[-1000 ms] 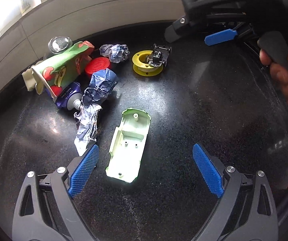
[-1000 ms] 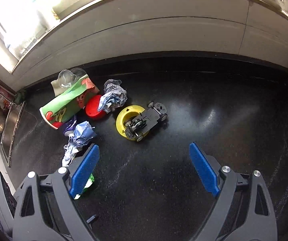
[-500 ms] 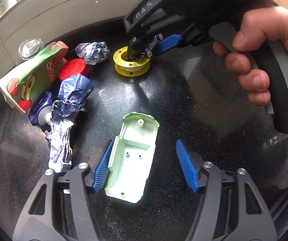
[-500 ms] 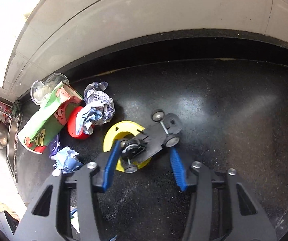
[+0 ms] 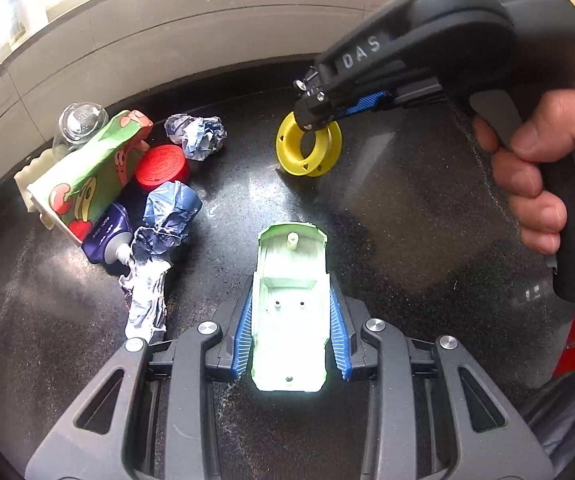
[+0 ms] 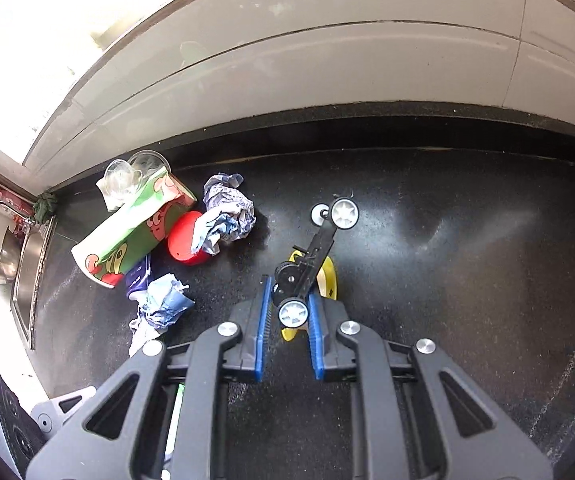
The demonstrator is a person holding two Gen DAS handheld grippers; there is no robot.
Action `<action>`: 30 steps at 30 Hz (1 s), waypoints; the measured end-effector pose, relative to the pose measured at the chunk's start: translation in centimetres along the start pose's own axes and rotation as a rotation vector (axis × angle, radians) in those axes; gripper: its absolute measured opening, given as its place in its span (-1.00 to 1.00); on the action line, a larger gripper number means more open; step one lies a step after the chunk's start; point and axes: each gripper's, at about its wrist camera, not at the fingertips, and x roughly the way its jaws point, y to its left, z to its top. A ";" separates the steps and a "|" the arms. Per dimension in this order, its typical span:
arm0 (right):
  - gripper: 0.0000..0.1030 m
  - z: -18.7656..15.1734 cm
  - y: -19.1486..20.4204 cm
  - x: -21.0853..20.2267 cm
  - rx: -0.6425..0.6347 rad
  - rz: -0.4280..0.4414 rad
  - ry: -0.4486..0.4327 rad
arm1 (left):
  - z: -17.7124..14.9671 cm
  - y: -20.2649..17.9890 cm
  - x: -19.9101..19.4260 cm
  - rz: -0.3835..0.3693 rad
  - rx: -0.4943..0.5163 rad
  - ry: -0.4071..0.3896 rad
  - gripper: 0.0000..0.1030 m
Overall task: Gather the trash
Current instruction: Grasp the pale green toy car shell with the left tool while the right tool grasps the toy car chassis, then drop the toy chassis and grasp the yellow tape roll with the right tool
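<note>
- Left gripper (image 5: 292,334): blue pads (image 5: 244,330) clamped on both long sides of the pale green toy car shell (image 5: 290,312), which lies hollow side up on the black countertop (image 5: 427,220).
- Right gripper (image 6: 287,322): fingers closed on the rear end of the black toy car chassis (image 6: 311,258). Chassis is tilted, front wheels (image 6: 343,213) raised, pointing away from the camera.
- Landmark is the yellow spool (image 5: 308,146). It sits on the countertop directly under the chassis; the right wrist view cannot show whether the two touch.
- Green shell is on the near side of the spool, well apart from it.
- Trash cluster lies left of the spool: crumpled blue-white paper ball (image 5: 196,136) nearest, then red lid (image 5: 162,165), then green printed carton (image 5: 91,176) lying on its side.
- Clear plastic cup (image 5: 77,124) is behind the carton, against the grey backsplash (image 5: 147,64).
- Purple tube (image 5: 107,236) pokes out from under the carton; a second crumpled paper wad (image 5: 155,248) lies over its cap end, left of the green shell.
- Steel sink (image 6: 27,268) is at the far left, beyond the carton.
- Person's right hand (image 5: 539,168) grips the right gripper's handle, to the right of the spool.
</note>
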 end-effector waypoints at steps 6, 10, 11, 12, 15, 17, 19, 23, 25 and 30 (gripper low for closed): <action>-0.66 -2.2 -2.2 -1.3 0.025 -0.016 0.017 | -1.5 0.1 -2.7 0.034 -0.009 -0.020 -0.36; -0.66 -2.8 -3.0 -2.3 0.028 -0.036 0.004 | -2.7 -1.1 -4.3 0.056 -0.011 -0.035 -0.36; -0.66 -3.0 -3.2 -2.5 0.035 -0.043 0.000 | -3.0 -1.2 -4.8 0.062 -0.011 -0.039 -0.36; -0.66 -3.2 -3.3 -2.9 0.041 -0.049 -0.010 | -3.3 -1.7 -5.2 0.070 -0.012 -0.043 -0.36; -0.66 -3.7 -3.9 -4.0 0.021 -0.048 -0.030 | -3.9 -1.8 -6.2 0.090 -0.029 -0.054 -0.36; -0.66 -3.9 -3.8 -4.5 0.011 -0.054 -0.044 | -4.3 -1.8 -6.8 0.099 -0.048 -0.062 -0.36; -0.97 -4.3 -3.4 -4.9 -0.016 -0.073 -0.050 | -4.8 -1.7 -7.3 0.104 -0.065 -0.064 -0.36; -0.98 -4.9 -2.3 -5.8 -0.083 -0.082 -0.070 | -5.3 -1.8 -8.0 0.123 -0.082 -0.072 -0.36; -0.98 -5.1 -2.4 -5.8 -0.085 -0.079 -0.060 | -5.6 -1.8 -8.3 0.131 -0.097 -0.074 -0.36; -0.91 -5.9 -4.4 -5.7 -0.045 -0.136 -0.044 | -6.3 -1.5 -8.8 0.146 -0.131 -0.073 -0.36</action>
